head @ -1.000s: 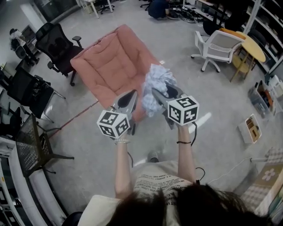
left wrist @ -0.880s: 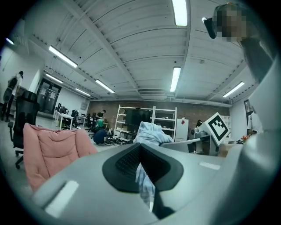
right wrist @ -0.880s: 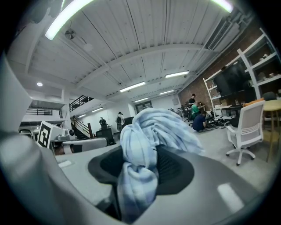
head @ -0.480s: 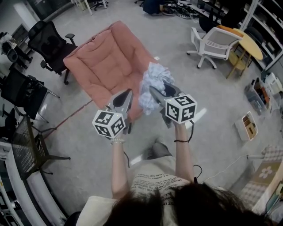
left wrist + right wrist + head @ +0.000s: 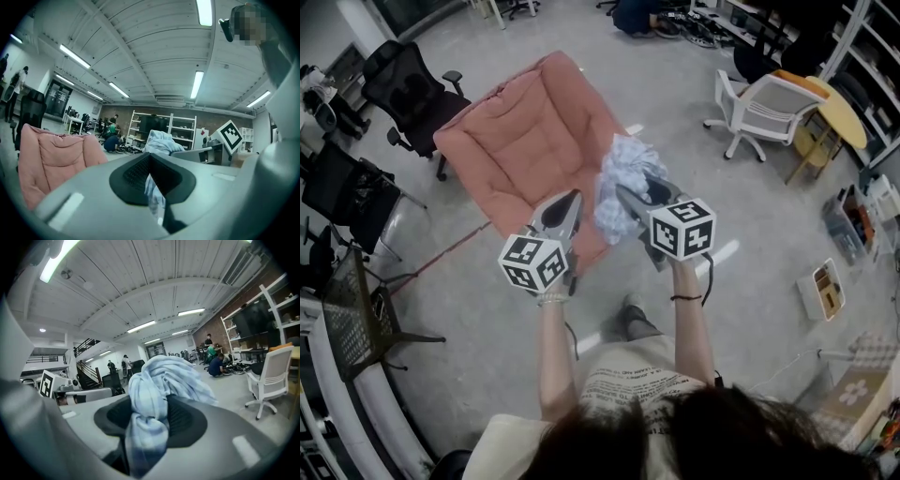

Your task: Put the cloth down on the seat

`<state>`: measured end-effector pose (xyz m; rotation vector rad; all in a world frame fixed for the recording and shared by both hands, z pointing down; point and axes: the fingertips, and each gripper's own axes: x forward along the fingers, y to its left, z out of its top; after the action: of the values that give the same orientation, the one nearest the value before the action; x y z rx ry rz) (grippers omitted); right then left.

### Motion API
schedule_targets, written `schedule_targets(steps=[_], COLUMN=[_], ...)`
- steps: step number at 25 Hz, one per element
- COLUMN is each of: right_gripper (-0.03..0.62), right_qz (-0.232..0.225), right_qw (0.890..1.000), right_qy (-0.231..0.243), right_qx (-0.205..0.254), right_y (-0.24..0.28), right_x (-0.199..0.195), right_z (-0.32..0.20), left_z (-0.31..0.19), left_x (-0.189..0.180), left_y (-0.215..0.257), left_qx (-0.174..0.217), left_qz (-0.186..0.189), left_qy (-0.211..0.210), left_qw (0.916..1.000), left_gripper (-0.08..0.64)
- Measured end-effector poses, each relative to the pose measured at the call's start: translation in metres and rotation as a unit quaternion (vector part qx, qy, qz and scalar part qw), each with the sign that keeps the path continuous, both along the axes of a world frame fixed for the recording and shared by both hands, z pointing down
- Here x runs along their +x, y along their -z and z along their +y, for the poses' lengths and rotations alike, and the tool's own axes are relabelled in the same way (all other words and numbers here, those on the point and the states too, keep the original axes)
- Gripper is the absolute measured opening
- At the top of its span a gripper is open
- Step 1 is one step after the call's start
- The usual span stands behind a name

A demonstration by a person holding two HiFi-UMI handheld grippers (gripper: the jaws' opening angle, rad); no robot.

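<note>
Head view: the step in hand is the carry. The cloth (image 5: 623, 173) is in the air, bunched in my right tongs (image 5: 630, 195), and not yet on the seat (image 5: 520, 141). The seat cushion lies at 11 o'clock from both tongs. Only its near right edge sits under the cloth.

Next move, as I judge it: swing the right tongs toward 11 o'clock until the cloth hangs over the middle of the cushion. Lower until the cloth rests on the padding, then release. A release at this position could drop part of the cloth off the edge onto the floor (image 5: 741, 234).

Right tongs: jaws stand wide but clamped on the cloth. Right gripper view shows a thick knot of fabric (image 5: 150, 413) filling the gap between the pads, with loose folds spilling over the tips at 12 o'clock.

Left tongs (image 5: 569, 199): tips together, nothing gripped. They sit beside the right tongs at 9 o'clock, clear of the cloth.
</note>
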<state>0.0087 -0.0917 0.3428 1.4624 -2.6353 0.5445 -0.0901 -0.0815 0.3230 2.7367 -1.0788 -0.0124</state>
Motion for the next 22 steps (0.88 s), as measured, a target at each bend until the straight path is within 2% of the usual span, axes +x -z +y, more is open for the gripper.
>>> schedule_targets(steps=[9, 17, 22], right_gripper=[0.204, 0.204, 0.204], right_qz=[0.003, 0.023, 0.015], right_qw=[1.000, 0.998, 0.998], right_qy=[0.023, 0.055, 0.059], right_qx=[0.000, -0.014, -0.028], right_y=[0.006, -0.007, -0.019], right_x=[0.014, 0.020, 0.027], right_z=[-0.064, -0.092, -0.109], left_z=[-0.056, -0.083, -0.094], left_x=[0.014, 0.020, 0.026], left_y=[0.000, -0.010, -0.021], left_qx=[-0.003, -0.013, -0.024], left_qz=[0.007, 0.017, 0.021], left_qy=[0.022, 0.053, 0.066], left_qw=[0.9997, 0.9984, 0.9973], left_gripper=[-0.008, -0.009, -0.009])
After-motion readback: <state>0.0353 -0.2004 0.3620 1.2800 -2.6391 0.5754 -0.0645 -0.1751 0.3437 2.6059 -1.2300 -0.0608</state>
